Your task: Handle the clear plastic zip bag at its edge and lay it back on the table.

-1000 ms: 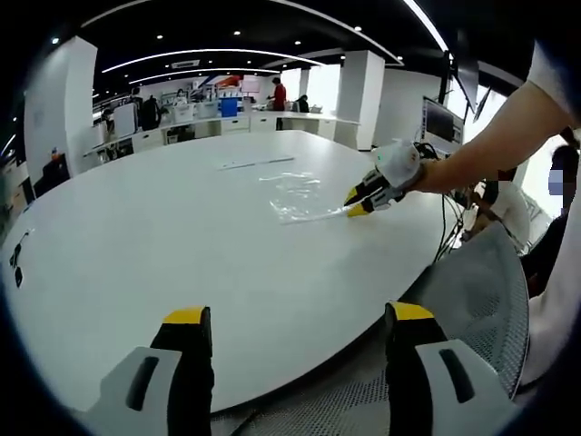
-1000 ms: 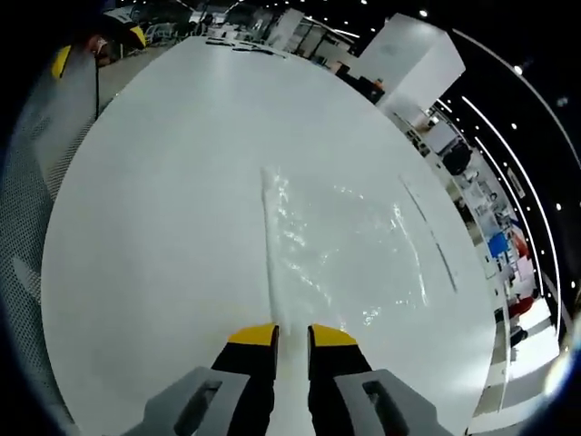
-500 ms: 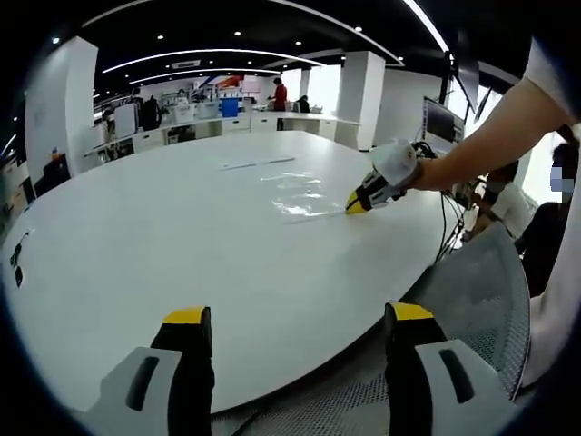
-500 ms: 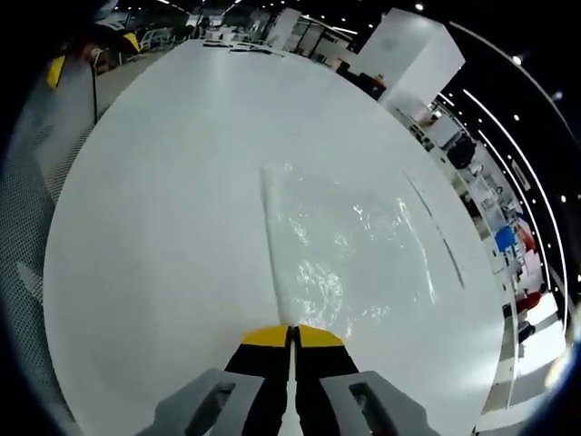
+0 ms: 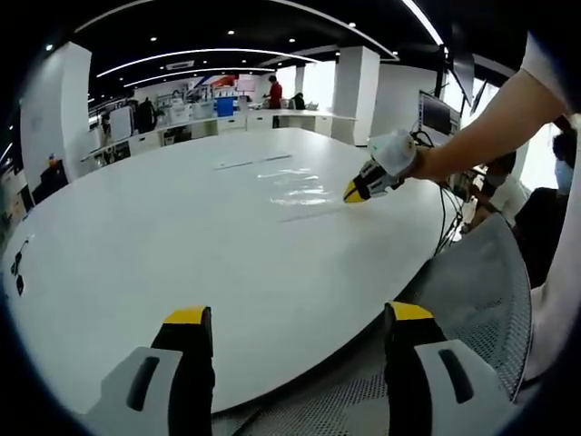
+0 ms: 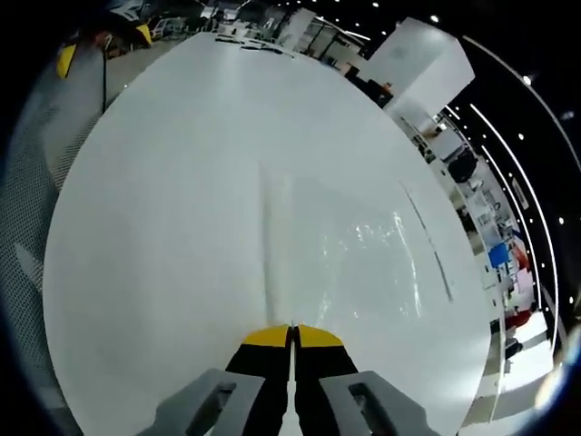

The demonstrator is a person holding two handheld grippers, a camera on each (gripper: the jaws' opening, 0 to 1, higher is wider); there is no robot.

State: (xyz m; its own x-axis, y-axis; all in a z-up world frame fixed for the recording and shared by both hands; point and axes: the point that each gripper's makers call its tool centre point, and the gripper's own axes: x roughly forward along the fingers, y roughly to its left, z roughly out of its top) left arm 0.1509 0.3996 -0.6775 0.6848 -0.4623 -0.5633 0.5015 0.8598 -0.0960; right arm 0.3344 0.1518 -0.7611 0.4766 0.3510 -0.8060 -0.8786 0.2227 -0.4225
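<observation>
The clear plastic zip bag lies flat on the big white table, its zip strip running away from my jaws. My right gripper is shut on the bag's near edge, yellow tips pressed together. From the left gripper view, the same bag lies far across the table, and the right gripper pinches its right edge, held by a person's arm. My left gripper hovers over the table's near edge, open, with nothing between its jaws.
A grey mesh chair stands at the table's edge by the left gripper, also seen as mesh chair. A thin clear strip lies beyond the bag. Cables hang off the table's right side. Desks and pillars stand far behind.
My right gripper's jaws went from slightly apart to shut on the bag's edge. The bag, crinkled and raised before, now lies flatter and smoother. The left gripper has stayed put.
</observation>
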